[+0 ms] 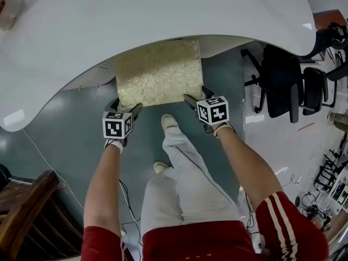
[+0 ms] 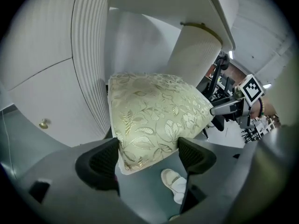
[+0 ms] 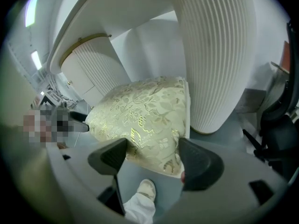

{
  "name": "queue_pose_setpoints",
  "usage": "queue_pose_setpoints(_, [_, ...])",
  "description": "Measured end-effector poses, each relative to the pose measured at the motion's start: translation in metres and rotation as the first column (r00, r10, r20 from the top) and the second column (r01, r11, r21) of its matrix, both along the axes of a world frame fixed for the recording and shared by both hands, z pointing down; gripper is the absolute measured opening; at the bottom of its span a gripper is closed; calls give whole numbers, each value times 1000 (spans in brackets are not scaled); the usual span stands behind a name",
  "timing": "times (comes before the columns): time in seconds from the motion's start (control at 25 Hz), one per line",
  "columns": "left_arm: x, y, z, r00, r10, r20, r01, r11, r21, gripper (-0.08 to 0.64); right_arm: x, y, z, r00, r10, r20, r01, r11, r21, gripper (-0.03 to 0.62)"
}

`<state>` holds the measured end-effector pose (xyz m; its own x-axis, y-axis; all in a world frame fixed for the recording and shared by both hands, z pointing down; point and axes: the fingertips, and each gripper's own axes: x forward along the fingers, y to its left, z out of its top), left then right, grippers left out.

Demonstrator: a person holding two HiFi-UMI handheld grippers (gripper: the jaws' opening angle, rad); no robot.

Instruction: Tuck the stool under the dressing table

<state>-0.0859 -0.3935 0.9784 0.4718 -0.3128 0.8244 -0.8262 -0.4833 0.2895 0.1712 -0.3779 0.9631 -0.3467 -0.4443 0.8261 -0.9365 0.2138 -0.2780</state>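
Observation:
The stool (image 1: 159, 74), topped with a gold floral cushion, stands on the grey floor with its far half beneath the curved white dressing table (image 1: 136, 20). My left gripper (image 1: 126, 105) has the cushion's near left corner (image 2: 154, 115) between its jaws, and both pads touch the fabric. At the near right corner (image 3: 145, 115) my right gripper (image 1: 197, 95) holds the cushion the same way. In the left gripper view my left gripper (image 2: 148, 155) faces the table's ribbed side. In the right gripper view my right gripper (image 3: 152, 157) faces the other side.
A ribbed white pedestal (image 3: 215, 55) flanks the stool on the right and another (image 2: 88, 55) on the left. The person's shoe (image 1: 169, 123) is just behind the stool. Black office chairs (image 1: 288, 86) stand to the right, a wooden chair (image 1: 27, 211) at lower left.

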Motion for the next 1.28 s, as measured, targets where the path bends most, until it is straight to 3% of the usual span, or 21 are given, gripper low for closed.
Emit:
queue_pose_setpoints(0.24, [1, -49, 0, 999, -34, -38, 36, 998, 55, 399, 2, -54, 0, 1000, 1, -6, -1, 999, 51, 365])
queue_pose_setpoints(0.4, [10, -68, 2, 998, -46, -38, 47, 999, 26, 412, 10, -81, 0, 999, -10, -41, 11, 999, 42, 368])
queue_pose_setpoints(0.88, [10, -69, 3, 998, -12, -58, 13, 999, 33, 430, 10, -80, 0, 999, -12, -44, 15, 999, 49, 374])
queue_pose_setpoints(1.0, [9, -61, -6, 996, -49, -73, 50, 999, 5, 402, 10, -76, -8, 998, -16, -53, 18, 999, 39, 369])
queue_pose_setpoints(1.12, [8, -45, -24, 983, -115, -144, 111, 993, -37, 380, 3, -62, -24, 997, -66, -28, 67, 997, 25, 344])
queue_pose_setpoints(1.28, [-5, -30, -57, 976, -151, -157, 149, 988, -26, 376, -11, -48, -57, 997, -81, 10, 81, 996, 34, 348])
